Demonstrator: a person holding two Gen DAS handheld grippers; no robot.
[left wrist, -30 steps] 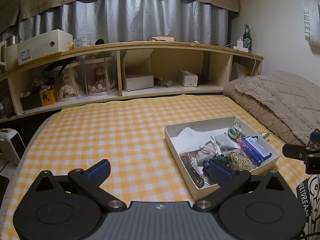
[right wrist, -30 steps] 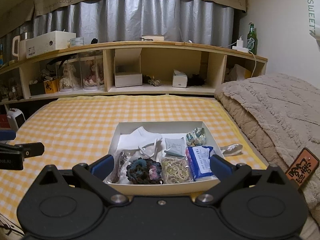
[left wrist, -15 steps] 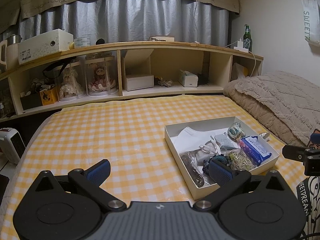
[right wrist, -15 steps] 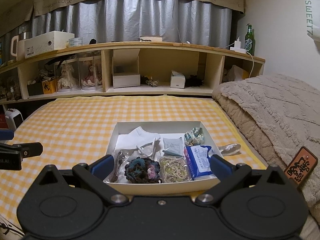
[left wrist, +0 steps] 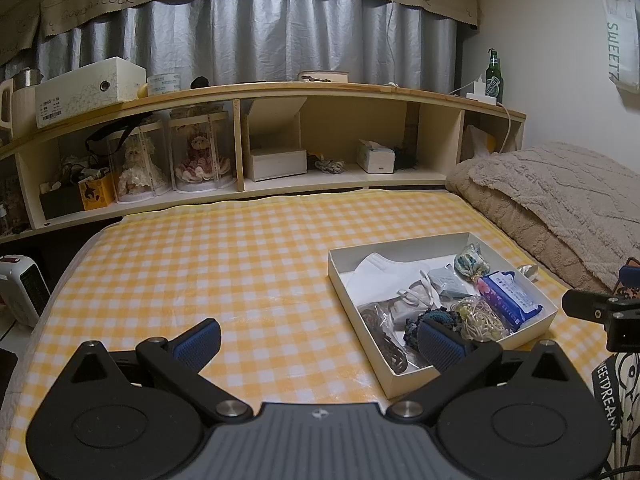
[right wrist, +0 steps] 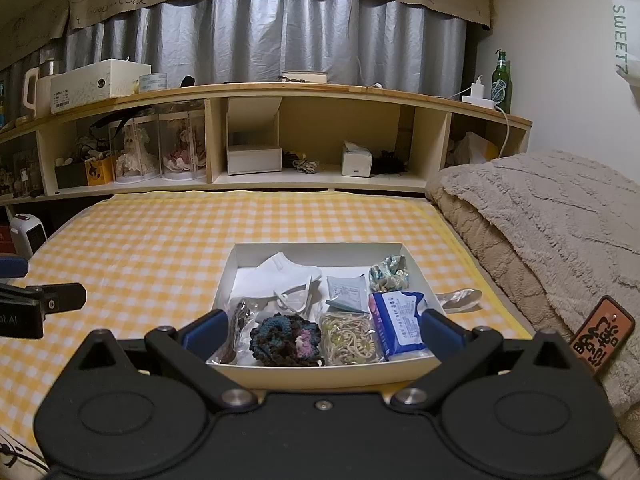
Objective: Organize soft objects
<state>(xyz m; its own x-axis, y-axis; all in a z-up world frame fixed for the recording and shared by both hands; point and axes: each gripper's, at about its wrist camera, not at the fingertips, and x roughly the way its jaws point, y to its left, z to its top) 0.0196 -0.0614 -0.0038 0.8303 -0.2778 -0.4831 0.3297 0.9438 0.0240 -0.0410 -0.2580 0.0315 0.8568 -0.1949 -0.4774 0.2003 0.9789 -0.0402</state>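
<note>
Since both of my tools hang above the bed with nothing between their blue pads, I begin from the right gripper [right wrist: 322,330]: its fingers [right wrist: 204,330] are spread wide, released, and they touch nothing. Directly in front of them, between the two pads, lies the shallow white cardboard box [right wrist: 316,376], with its near wall just under the tips. Its long axis runs from my left to my right, across the line of the fingers. Nearest to the tips, in the front row, are the dark blue and pink crocheted scrunchie [right wrist: 285,338], the clear bag of pale elastic bands [right wrist: 351,342] and the blue tissue packet [right wrist: 398,326]; the white cloth mask [right wrist: 280,274] is behind them.

My left gripper [left wrist: 318,338] is also wide open and empty. From there the box [left wrist: 472,366] lies to the right, turned diagonally, and only the right finger [left wrist: 440,346] stands before its near corner. So I judge the right hand is the nearer and better placed one for reaching in. All rests on the yellow checked bed sheet [right wrist: 160,248].
</note>
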